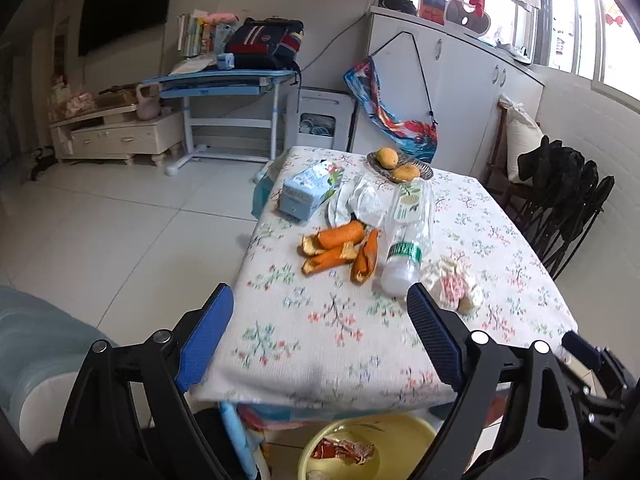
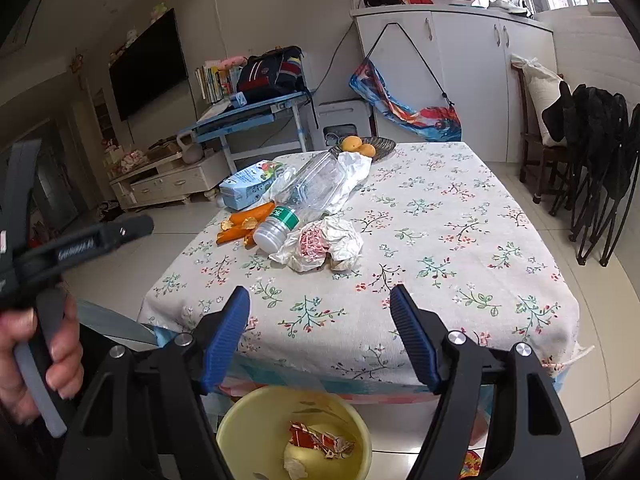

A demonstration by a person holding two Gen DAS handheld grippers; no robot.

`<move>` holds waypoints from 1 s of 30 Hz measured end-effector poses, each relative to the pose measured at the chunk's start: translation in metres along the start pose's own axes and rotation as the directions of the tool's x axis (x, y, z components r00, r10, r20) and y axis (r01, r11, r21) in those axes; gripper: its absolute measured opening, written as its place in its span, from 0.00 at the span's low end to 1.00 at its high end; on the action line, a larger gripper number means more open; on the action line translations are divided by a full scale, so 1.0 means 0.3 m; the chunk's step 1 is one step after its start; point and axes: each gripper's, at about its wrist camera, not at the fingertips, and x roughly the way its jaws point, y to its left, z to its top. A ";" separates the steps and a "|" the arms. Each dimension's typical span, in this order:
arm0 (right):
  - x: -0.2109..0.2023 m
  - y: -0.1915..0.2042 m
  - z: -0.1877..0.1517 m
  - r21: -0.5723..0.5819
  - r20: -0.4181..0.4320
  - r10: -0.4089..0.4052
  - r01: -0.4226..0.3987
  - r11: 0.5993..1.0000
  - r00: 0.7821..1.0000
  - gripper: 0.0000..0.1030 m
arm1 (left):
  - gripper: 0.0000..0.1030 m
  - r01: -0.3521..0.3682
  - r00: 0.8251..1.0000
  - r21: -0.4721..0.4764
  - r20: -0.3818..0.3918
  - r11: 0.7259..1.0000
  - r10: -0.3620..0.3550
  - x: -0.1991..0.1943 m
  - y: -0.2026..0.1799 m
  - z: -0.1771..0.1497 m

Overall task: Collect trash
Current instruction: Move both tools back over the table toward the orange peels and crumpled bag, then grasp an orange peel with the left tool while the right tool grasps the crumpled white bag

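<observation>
Clear plastic bottle (image 2: 305,199) lies flat, white cap toward the camera.

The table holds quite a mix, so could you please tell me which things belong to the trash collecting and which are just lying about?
Belongs to the job:
- orange peels
- empty plastic bottle
- crumpled wrapper
- milk carton
- white crumpled paper
- yellow bin, already holding a red wrapper

Just lying about:
- fruit basket with mangoes
- floral tablecloth
- backpack on the desk
</observation>
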 end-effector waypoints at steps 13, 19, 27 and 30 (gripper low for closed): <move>0.121 -0.016 0.089 -0.032 -0.045 0.020 -0.021 0.999 0.999 0.69 | 0.66 0.071 0.975 0.102 -0.216 0.992 -0.048 0.314 -0.008 0.119; 0.217 -0.011 0.124 -0.059 -0.077 0.029 -0.034 0.998 0.997 0.69 | 0.65 0.078 0.957 0.135 -0.289 0.988 -0.036 0.442 -0.019 0.129; 0.331 -0.015 0.154 -0.059 -0.104 0.028 -0.034 0.998 0.994 0.69 | 0.65 0.071 0.940 0.129 -0.340 0.989 -0.023 0.548 -0.020 0.130; 0.357 -0.022 0.155 -0.045 -0.114 0.035 -0.040 0.998 0.993 0.69 | 0.65 0.086 0.934 0.110 -0.355 0.990 -0.041 0.571 -0.019 0.129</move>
